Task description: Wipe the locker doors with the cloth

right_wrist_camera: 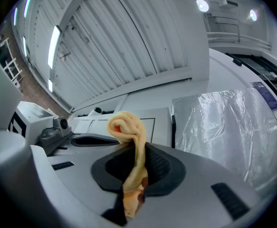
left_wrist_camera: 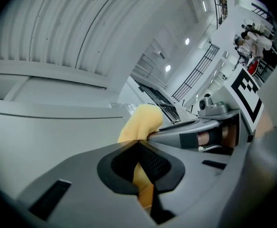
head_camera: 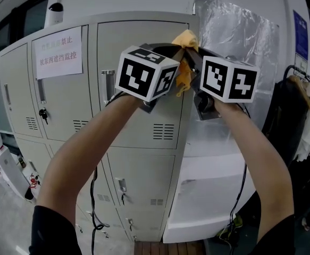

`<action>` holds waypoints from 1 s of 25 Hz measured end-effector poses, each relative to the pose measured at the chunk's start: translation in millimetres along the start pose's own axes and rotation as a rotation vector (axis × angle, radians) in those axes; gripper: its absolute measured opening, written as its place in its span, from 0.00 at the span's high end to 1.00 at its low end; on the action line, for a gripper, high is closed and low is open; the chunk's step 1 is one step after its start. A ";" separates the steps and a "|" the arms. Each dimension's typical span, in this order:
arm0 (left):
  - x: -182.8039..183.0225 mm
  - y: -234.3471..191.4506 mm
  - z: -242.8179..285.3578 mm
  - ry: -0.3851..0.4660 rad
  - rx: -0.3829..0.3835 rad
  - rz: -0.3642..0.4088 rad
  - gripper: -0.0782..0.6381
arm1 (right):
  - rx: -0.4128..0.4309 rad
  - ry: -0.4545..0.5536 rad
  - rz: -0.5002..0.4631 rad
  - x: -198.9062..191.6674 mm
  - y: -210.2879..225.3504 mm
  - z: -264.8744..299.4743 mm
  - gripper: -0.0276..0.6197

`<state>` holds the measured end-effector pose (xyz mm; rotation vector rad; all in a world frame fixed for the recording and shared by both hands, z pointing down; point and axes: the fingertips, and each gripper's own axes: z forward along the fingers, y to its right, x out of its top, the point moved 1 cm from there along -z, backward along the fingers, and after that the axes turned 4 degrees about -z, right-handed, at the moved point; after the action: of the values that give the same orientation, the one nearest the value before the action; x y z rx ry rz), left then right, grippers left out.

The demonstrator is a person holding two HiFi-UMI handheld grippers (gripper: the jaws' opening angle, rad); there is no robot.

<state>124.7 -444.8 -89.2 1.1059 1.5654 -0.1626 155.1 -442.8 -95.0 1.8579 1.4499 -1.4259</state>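
Note:
A yellow cloth (head_camera: 185, 62) is bunched between my two grippers, held up near the top right corner of the grey lockers (head_camera: 133, 100). My left gripper (head_camera: 168, 54) is shut on one part of the cloth (left_wrist_camera: 140, 127). Its jaws pinch the fabric, which pokes out above and below them. My right gripper (head_camera: 193, 57) is shut on another part of the cloth (right_wrist_camera: 128, 137), with a rounded loop standing above the closed jaws. Both marker cubes hide the jaws in the head view. The upper locker door (head_camera: 139, 78) lies just behind the cloth.
A paper notice (head_camera: 58, 52) is taped to the left upper door. Keys hang in a lock (head_camera: 43, 113). A plastic-wrapped white cabinet (head_camera: 234, 47) stands right of the lockers. Dark clothing (head_camera: 293, 121) hangs at far right. Cables (head_camera: 95, 206) dangle below my left arm.

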 end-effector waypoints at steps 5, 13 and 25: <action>12.2 -21.1 -37.0 0.018 0.042 0.020 0.87 | 0.072 0.036 0.023 16.9 -39.7 8.0 0.85; 3.4 -67.0 -105.4 -0.048 0.118 0.009 0.87 | 0.183 0.022 0.068 18.9 -118.7 34.6 0.85; -58.8 -110.4 -165.2 -0.161 0.170 -0.008 0.87 | 0.263 -0.082 0.087 -33.6 -193.9 68.2 0.85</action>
<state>-74.8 -432.9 -34.3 1.1881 1.4325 -0.3872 -46.0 -436.3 -41.3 1.9625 1.1740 -1.6959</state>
